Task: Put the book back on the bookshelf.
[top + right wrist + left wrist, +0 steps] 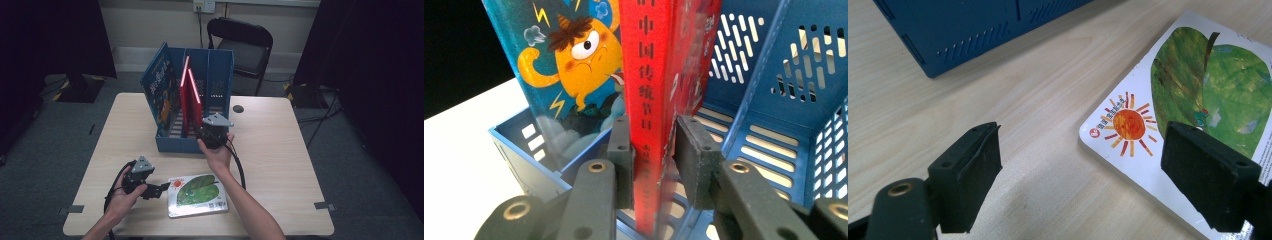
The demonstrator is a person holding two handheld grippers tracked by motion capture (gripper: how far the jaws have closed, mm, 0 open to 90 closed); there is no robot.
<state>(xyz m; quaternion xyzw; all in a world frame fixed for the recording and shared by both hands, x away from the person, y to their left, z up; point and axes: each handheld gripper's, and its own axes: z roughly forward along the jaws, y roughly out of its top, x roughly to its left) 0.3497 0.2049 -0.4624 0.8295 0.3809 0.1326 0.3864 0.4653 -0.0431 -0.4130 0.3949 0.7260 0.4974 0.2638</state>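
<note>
Red book (659, 75) upright in blue rack (774, 145), my right tongs (654, 160) clamped on spine. Green book (1198, 90) flat on worktop (998, 115) under open, empty left tongs (1078, 165); shelving left.

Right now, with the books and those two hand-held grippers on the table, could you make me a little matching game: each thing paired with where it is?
Things:
1. red book
2. leaf-and-sun book
3. monster book
4. left hand-held gripper

Places or states:
A. lying flat on the table
B. open, jaws wide apart over the flat book's corner
C. clamped at its spine by the right hand-held gripper
D. leaning in the leftmost slot of the blue file rack

Pairs: 1-C, 2-A, 3-D, 4-B
</note>
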